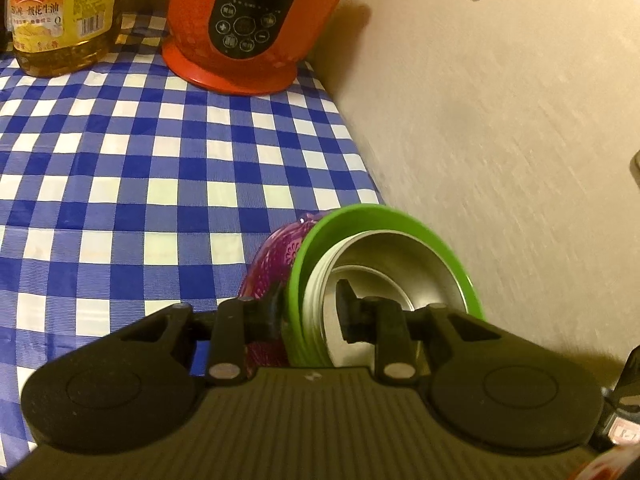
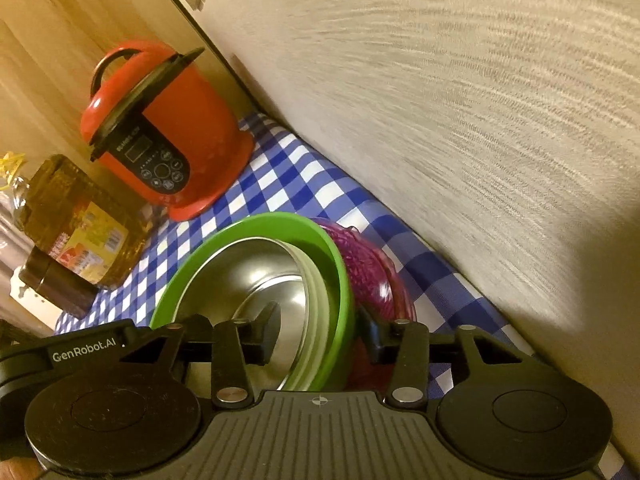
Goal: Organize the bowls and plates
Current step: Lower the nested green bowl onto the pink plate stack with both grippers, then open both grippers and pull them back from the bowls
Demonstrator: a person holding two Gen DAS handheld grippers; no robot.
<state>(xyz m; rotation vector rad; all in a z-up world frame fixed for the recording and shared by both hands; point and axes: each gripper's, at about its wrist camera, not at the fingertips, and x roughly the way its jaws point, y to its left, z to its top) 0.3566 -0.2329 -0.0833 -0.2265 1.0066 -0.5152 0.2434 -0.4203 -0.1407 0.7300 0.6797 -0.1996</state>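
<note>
A green bowl [image 1: 400, 216] [image 2: 256, 224] holds a steel bowl [image 1: 412, 264] [image 2: 248, 268], with pale stacked rims between them. It leans against a purple patterned glass dish [image 1: 276, 256] [image 2: 372, 268] on the blue checked cloth [image 1: 140, 160], close to the wall. My left gripper [image 1: 310, 310] is shut on the green bowl's rim, one finger inside the steel bowl and one outside by the purple dish. My right gripper [image 2: 320, 334] straddles the opposite rim the same way, but its pads stand slightly off the wall, so it is open.
A red electric cooker [image 1: 248, 20] [image 2: 168, 140] and a large oil bottle [image 1: 60, 20] [image 2: 76, 220] stand at the back of the cloth. A dark jar [image 2: 56, 288] sits beside the bottle. The beige wall [image 1: 500, 120] runs along the table's edge.
</note>
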